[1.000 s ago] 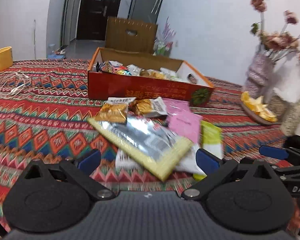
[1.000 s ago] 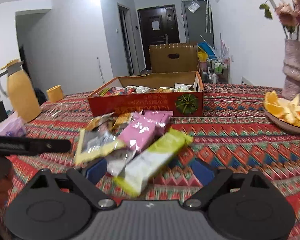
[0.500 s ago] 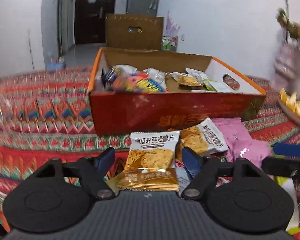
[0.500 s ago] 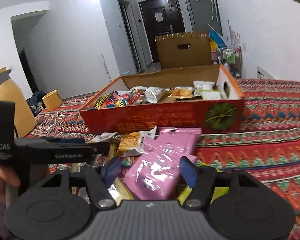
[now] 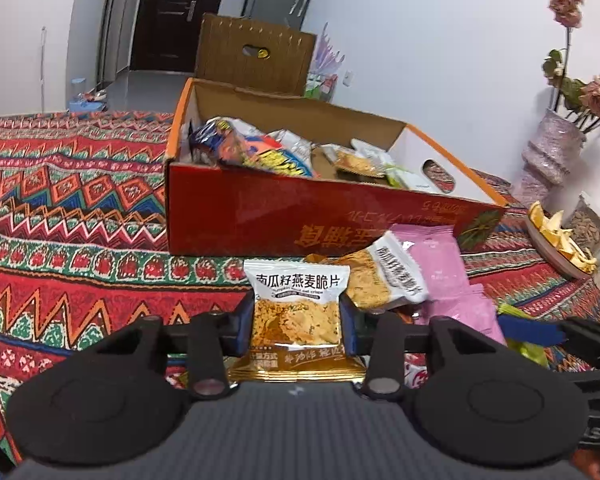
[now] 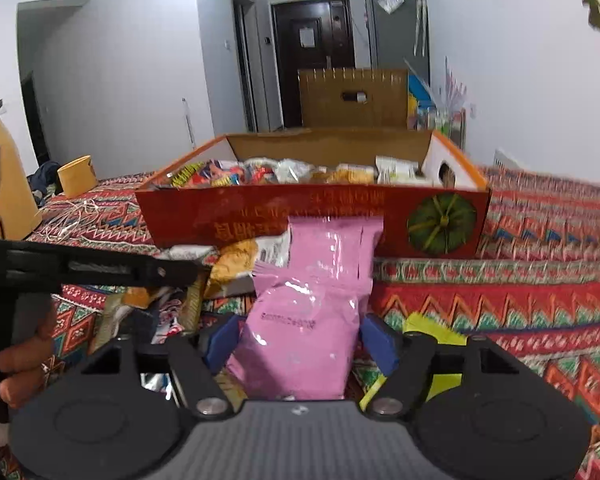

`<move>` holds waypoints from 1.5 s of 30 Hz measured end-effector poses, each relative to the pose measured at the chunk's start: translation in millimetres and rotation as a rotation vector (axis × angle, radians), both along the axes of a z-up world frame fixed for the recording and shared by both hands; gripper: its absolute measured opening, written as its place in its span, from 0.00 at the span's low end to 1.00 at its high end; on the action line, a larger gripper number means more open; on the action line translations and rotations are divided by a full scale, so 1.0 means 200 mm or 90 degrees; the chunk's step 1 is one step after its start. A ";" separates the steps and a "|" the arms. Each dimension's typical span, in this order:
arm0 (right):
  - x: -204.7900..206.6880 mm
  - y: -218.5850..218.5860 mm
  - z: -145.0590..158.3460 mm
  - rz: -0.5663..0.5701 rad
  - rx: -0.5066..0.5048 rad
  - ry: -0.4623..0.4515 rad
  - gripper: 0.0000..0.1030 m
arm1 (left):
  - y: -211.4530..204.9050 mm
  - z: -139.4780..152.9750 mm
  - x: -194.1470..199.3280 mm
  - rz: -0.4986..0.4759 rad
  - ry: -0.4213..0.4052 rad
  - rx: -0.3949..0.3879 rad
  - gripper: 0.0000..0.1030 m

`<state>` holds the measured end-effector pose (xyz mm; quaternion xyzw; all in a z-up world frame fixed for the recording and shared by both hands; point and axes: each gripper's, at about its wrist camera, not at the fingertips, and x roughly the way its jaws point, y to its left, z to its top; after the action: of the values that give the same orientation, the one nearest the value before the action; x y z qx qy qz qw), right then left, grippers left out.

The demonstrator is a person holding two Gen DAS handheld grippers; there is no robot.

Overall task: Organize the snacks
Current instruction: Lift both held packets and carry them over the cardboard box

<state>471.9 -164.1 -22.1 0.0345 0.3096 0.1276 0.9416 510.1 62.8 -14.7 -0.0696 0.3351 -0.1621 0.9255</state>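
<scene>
An orange-and-white oat crisp packet lies on the patterned cloth in front of the red cardboard box. My left gripper is shut on its sides. In the right wrist view a pink packet sits between the blue pads of my right gripper, which touch both its sides; it leans toward the box's front wall. The box holds several snack packets. A second oat crisp packet and more pink packets lie just right of the held one.
A yellow-green packet lies under the right gripper. A plate of orange slices and a flower vase stand at the right. A yellow cup, a thermos and a white cable are at the left.
Both grippers moved forward toward the box and closed. The left one went from wide open to gripping the oat crisp packet; the right one narrowed onto the pink packet.
</scene>
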 end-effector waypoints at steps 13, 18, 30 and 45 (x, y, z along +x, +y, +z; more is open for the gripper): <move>-0.17 -0.15 0.23 -0.030 0.068 -0.137 0.57 | 0.15 0.50 -0.63 0.081 -0.131 -0.045 0.40; -0.48 -0.19 0.39 0.013 0.071 -0.170 0.57 | 0.16 0.57 -1.03 0.108 -0.146 -0.026 0.40; -1.39 -0.45 0.33 0.016 0.071 -0.131 0.57 | 0.08 0.47 -1.85 0.110 -0.143 -0.048 0.40; -1.74 -0.59 0.30 -0.016 0.065 -0.141 0.57 | -0.06 0.52 -2.10 0.075 -0.187 -0.043 0.40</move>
<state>123.0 -281.2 38.3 0.0720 0.1966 0.1346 0.9685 90.9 50.0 88.8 -0.0955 0.1859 -0.1272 0.9696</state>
